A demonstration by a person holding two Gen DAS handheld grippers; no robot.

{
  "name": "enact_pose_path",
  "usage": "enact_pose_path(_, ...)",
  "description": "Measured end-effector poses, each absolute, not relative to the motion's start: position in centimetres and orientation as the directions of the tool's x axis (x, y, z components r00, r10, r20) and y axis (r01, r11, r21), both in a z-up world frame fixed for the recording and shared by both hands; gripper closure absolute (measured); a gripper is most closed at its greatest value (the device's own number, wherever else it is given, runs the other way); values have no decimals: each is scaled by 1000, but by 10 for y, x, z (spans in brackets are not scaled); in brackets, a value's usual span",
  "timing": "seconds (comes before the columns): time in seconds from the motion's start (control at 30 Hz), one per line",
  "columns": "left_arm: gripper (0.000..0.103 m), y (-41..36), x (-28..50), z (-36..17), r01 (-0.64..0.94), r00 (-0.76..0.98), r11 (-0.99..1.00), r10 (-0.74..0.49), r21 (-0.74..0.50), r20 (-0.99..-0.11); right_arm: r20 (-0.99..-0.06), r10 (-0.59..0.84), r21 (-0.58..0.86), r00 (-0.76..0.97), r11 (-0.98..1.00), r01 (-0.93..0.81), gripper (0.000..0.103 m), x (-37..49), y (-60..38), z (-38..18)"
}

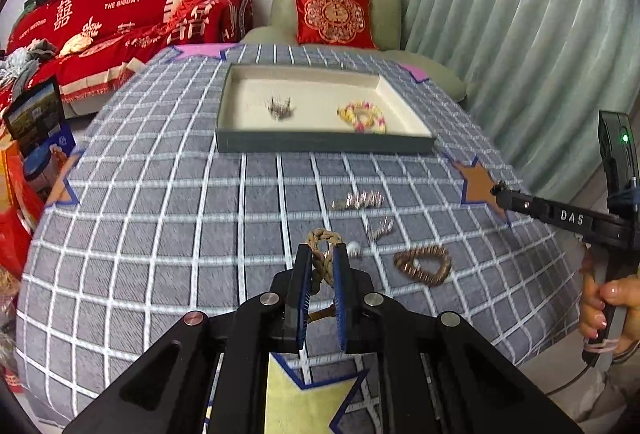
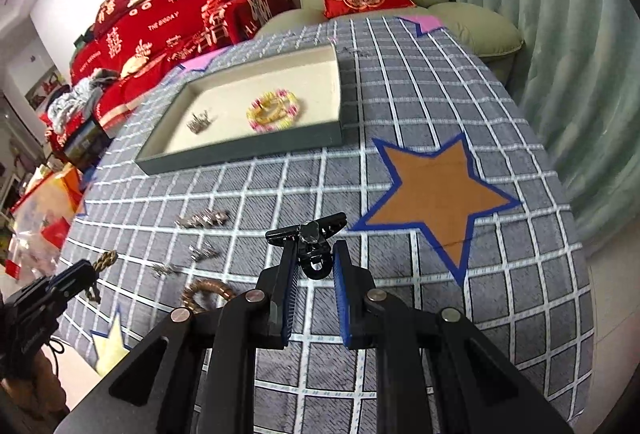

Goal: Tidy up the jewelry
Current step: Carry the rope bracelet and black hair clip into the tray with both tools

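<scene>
Left wrist view: the left hand-held gripper (image 1: 322, 260) is pinching a braided rope bracelet (image 1: 323, 250) just short of the tray (image 1: 320, 144); I'd carry it level and let go only once it's over the tray floor, which already holds two pieces, a silver crown-like piece (image 1: 281, 108) and a yellow-pink bead bracelet (image 1: 362, 116); three loose silver bits and one brown bead bracelet (image 1: 422, 264) sit on the tabletop (image 1: 160, 214) nearer than the tray. Right wrist view: the right hand-held gripper (image 2: 315, 254) is clamped on a black hair clip (image 2: 310, 234), also short of the tray; same advice, clear the rim first.
</scene>
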State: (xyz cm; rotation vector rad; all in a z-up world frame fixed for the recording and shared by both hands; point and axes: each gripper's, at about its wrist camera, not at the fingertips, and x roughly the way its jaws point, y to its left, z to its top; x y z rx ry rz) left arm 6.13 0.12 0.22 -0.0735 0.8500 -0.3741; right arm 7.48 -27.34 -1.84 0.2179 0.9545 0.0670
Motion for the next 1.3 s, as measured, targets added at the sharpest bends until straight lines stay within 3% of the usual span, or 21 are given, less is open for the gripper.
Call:
enact_pose_path(0.73, 83, -6, 176, 77, 263, 702, 956, -282, -130, -654, -726, 198, 180, 659, 979, -96, 84, 178, -256, 61)
enact_pose_path(1.0, 83, -23, 239, 45, 240, 680, 964, -249, -111, -690, -742, 227, 211, 631, 972, -102, 84, 240, -248, 46)
enact_pose_path(1.3, 83, -46, 278, -9, 236, 623, 968, -221, -88, -750, -788, 227, 220, 573, 972, -82, 84, 285, -242, -11)
